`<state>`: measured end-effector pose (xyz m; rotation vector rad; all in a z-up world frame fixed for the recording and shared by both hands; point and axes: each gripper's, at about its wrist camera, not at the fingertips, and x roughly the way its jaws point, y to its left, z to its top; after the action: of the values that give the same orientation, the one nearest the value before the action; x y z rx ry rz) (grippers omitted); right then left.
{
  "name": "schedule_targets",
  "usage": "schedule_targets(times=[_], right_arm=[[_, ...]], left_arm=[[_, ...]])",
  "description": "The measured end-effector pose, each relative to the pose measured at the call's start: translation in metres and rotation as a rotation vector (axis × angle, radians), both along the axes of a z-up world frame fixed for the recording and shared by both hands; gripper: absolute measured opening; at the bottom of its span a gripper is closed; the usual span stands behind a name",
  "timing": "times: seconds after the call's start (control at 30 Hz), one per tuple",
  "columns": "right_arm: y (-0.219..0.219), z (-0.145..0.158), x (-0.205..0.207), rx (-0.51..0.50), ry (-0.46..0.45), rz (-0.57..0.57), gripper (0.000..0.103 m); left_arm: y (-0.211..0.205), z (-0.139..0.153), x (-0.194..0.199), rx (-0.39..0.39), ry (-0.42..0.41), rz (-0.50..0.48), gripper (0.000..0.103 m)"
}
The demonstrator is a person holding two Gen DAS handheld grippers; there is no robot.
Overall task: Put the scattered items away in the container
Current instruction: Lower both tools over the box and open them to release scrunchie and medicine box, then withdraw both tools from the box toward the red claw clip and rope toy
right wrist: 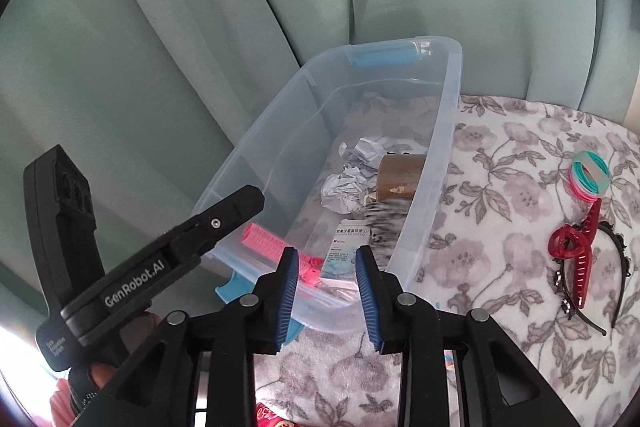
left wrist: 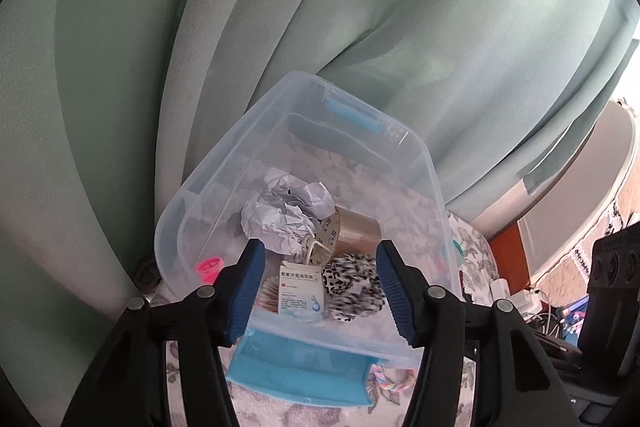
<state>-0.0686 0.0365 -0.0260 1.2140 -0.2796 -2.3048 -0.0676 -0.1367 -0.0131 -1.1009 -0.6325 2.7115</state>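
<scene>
Both handheld grippers tilt downward over the near end of the clear plastic storage container with blue handles [left wrist: 224, 163], which rests on a grey-flowered white cloth [right wrist: 500, 187] in front of a pale green curtain [left wrist: 360, 7]. The left gripper [left wrist: 320, 287] has its blue ribbed jaws well apart, nothing pressed between them; the box contents show through the gap. The right gripper [right wrist: 327, 287] has its jaws apart by a narrower gap, gripping nothing and poised over the box's near rim. Inside the container lie crumpled white paper [left wrist: 284, 215] toward 12 o'clock, a brown roll of packing tape [left wrist: 356, 231] at 1 o'clock, a small white-and-blue medicine carton [left wrist: 300, 287] at the centre, a black-and-white spotted fluffy scrunchie [left wrist: 354, 287] at 3 o'clock — and a pink hair roller [right wrist: 264, 239] at 9 o'clock. Outside, at 3 o'clock in the right wrist view, lie a bundle of teal and pink elastic hair ties [right wrist: 591, 175], a red plastic claw clip [right wrist: 576, 251] and a dark beaded headband [right wrist: 618, 267].
</scene>
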Motion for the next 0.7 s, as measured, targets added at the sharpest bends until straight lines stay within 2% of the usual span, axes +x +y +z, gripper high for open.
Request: schedule_targets(times=[0.17, 0.23, 0.37, 0.5, 0.7], right_arm=[[0.004, 0.007, 0.013, -0.009, 0.019, 0.008, 0.045], [0.006, 0.010, 0.020, -0.007, 0.025, 0.007, 0.052], [0.019, 0.014, 0.036, -0.020, 0.039, -0.006, 0.052], [0.041, 0.019, 0.051, -0.045, 0.058, -0.045, 0.052], [0.093, 0.027, 0.071, -0.090, 0.090, -0.150, 0.054]], left_arm=[[0.003, 0.009, 0.013, -0.013, -0.009, 0.003, 0.066], [0.004, 0.013, 0.019, -0.019, -0.012, 0.006, 0.066], [0.011, 0.021, 0.030, -0.019, -0.023, 0.005, 0.069], [0.029, 0.034, 0.041, -0.055, -0.001, -0.019, 0.069], [0.071, 0.052, 0.054, -0.111, 0.032, -0.091, 0.069]])
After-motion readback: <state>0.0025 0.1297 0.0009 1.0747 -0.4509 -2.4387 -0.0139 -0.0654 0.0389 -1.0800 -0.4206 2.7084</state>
